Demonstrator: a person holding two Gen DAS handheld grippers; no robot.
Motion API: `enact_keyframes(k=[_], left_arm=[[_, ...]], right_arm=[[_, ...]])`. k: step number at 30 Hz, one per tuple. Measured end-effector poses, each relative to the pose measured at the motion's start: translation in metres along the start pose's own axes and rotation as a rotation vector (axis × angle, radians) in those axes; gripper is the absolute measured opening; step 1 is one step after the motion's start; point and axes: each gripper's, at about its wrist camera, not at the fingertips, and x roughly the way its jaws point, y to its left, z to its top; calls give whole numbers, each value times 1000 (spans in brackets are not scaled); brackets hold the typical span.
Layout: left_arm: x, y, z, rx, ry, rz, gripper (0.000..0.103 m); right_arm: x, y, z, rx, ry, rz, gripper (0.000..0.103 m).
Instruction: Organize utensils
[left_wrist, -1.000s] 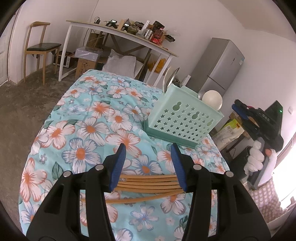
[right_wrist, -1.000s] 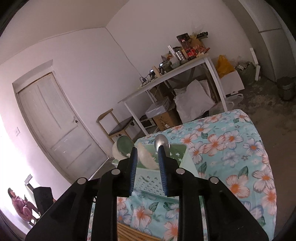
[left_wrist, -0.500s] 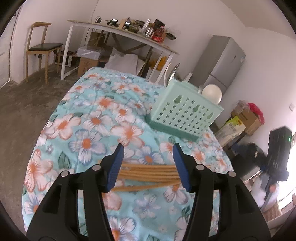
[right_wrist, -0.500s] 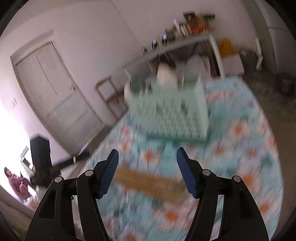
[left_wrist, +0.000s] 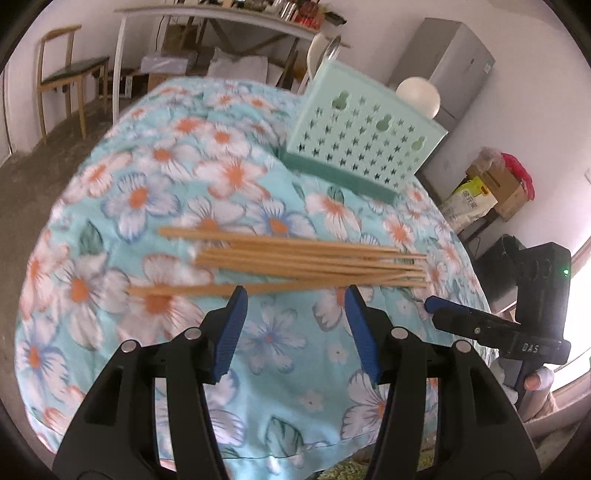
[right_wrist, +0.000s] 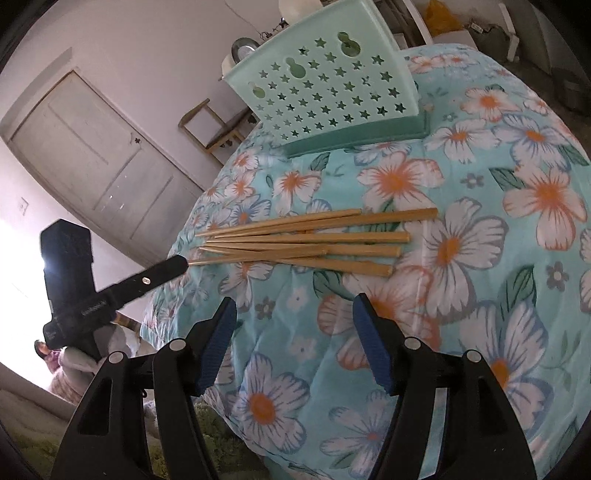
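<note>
Several wooden chopsticks (left_wrist: 295, 262) lie side by side on the floral tablecloth, also in the right wrist view (right_wrist: 306, 243). A mint-green perforated utensil holder (left_wrist: 362, 129) stands beyond them with a white ladle (left_wrist: 419, 94) and a metal spoon (left_wrist: 332, 48) sticking out; it shows in the right wrist view (right_wrist: 328, 81) too. My left gripper (left_wrist: 295, 291) is open and empty, just short of the chopsticks. My right gripper (right_wrist: 295, 306) is open and empty, a little short of them on the other side.
The table (left_wrist: 110, 206) is small and round, and its cloth drops off at the near edge. The right gripper's finger (left_wrist: 476, 325) reaches in by the chopstick tips. A long white table (left_wrist: 229, 18), a chair (left_wrist: 70, 70), a fridge (left_wrist: 454, 62) and boxes stand around.
My right gripper let go of the metal spoon at the holder, opened, and swung down over the chopsticks. My left gripper pulled back slightly, so the chopsticks now lie ahead of its fingertips.
</note>
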Motion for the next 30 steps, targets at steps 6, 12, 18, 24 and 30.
enact_keyframes(k=[6,12,18,24,30], left_arm=[[16,24,-5,-178,40,-66,51],[24,70,-8,-542,-7,-237,49],[28,86,-14,-696,-27,-250,30],[26,95,-24,-740,-38,-241,15],[24,95,-23,-709,-50,-238,14]], right_arm=[[1,-3,-4,10,2,16,64],[-3,-8,-4,25,-2,38,64],[-3,-9,-3,29,-5,45,64],[-3,-9,-4,28,-4,43,64],[-4,-8,-5,34,-7,39,64]])
